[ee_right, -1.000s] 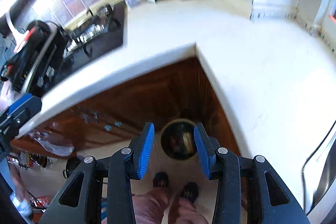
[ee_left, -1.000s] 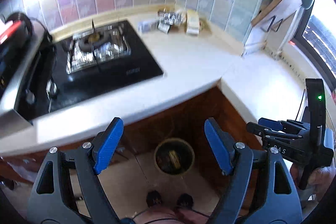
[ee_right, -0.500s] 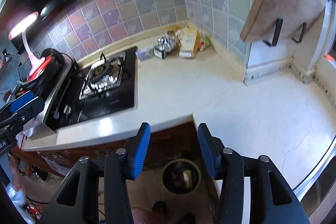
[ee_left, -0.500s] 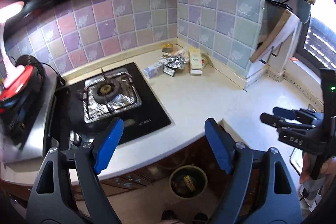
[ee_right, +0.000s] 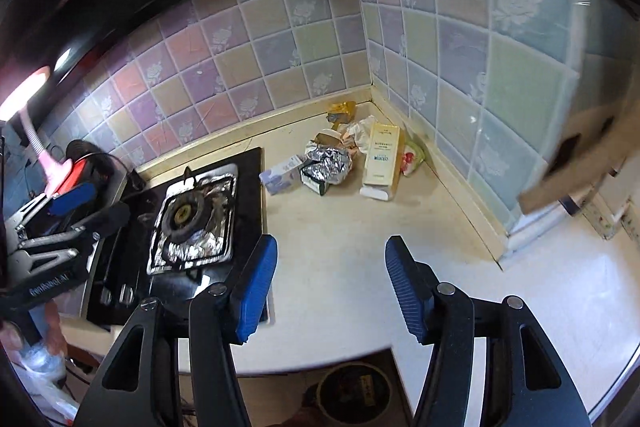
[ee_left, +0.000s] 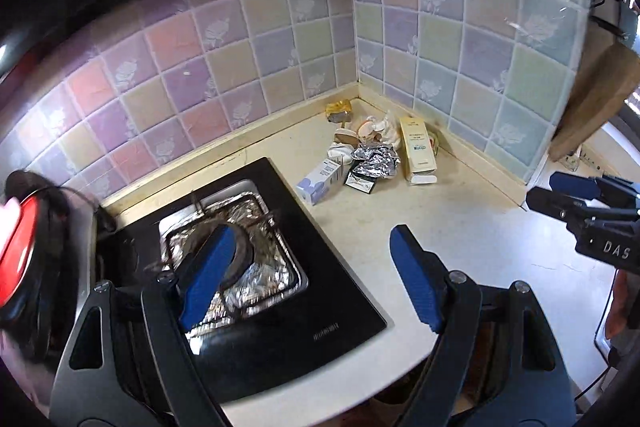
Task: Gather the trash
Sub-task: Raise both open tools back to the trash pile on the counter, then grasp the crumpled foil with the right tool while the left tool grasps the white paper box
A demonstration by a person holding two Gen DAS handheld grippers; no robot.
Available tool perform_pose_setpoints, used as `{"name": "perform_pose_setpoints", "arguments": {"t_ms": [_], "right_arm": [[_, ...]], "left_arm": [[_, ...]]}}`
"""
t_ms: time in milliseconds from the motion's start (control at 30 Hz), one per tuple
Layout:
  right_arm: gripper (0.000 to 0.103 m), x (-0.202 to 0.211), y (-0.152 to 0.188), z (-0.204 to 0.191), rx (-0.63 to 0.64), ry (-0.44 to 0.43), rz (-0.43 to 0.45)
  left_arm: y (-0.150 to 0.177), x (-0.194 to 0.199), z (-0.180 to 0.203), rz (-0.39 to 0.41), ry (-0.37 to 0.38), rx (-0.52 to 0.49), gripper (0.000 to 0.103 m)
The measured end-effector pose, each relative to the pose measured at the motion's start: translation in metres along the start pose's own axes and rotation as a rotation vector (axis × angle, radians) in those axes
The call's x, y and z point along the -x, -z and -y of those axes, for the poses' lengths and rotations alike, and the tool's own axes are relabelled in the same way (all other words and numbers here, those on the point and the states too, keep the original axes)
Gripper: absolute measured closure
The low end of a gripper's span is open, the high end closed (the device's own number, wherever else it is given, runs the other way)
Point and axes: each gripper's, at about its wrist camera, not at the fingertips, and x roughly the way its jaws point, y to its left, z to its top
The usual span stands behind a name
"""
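Collection not yet complete. The trash pile [ee_right: 344, 155], comprising cartons, crumpled foil and wrappers, lies ahead of both tools in the tiled corner, well apart from them. The left hand-held gripper [ee_left: 312, 275] and right hand-held gripper [ee_right: 332, 291] each stand with fingers apart, holding nothing. The bin [ee_right: 354, 393] sits below the right hand-held gripper, on the floor. The pale surface [ee_right: 352, 227] carries a gas hob [ee_right: 188, 215] left of the right hand-held gripper.

"DAS" is printed in white on the right gripper [ee_left: 588, 203] body. Printing on the stove [ee_left: 328, 331] and yellow carton [ee_right: 382, 155] is too blurred to be read.
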Motion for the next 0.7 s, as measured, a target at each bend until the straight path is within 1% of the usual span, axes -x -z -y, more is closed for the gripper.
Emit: {"name": "perform_pose_setpoints", "arguments": {"t_ms": [100,167,267,333,367,433,467,533,700], "right_arm": [[0.046,-0.050,-0.033,-0.003,-0.044,0.010,-0.030],[0.046,-0.083,-0.052,-0.001,-0.086,-0.015,-0.046],[0.046,-0.135,-0.071,0.004,-0.155,-0.047,-0.079],[0.046,-0.173,-0.081,0.005,-0.199,-0.045,-0.122],[0.046,-0.186,-0.082,0.006,-0.214,-0.044,-0.136],[0.046,-0.223,-0.090,0.009,-0.258,-0.036,-0.176],[0.046,-0.235,-0.088,0.012,-0.275,-0.036,-0.189],[0.046,-0.267,-0.091,0.017,-0.322,-0.044,-0.224],[0.046,-0.324,-0.088,0.025,-0.412,-0.061,-0.271]], "left_arm": [[-0.016,-0.060,-0.008,-0.055,0.041,-0.030,0.025],[-0.026,-0.103,-0.012,-0.098,0.068,-0.047,0.025],[-0.037,-0.171,-0.020,-0.165,0.114,-0.055,0.025],[-0.041,-0.210,-0.023,-0.201,0.139,-0.054,0.025],[-0.042,-0.228,-0.026,-0.217,0.151,-0.051,0.025],[-0.045,-0.256,-0.029,-0.235,0.164,-0.045,0.025],[-0.047,-0.275,-0.032,-0.251,0.172,-0.036,0.025],[-0.047,-0.299,-0.036,-0.270,0.188,-0.020,0.025],[-0.049,-0.341,-0.029,-0.309,0.202,-0.009,0.025]]}}
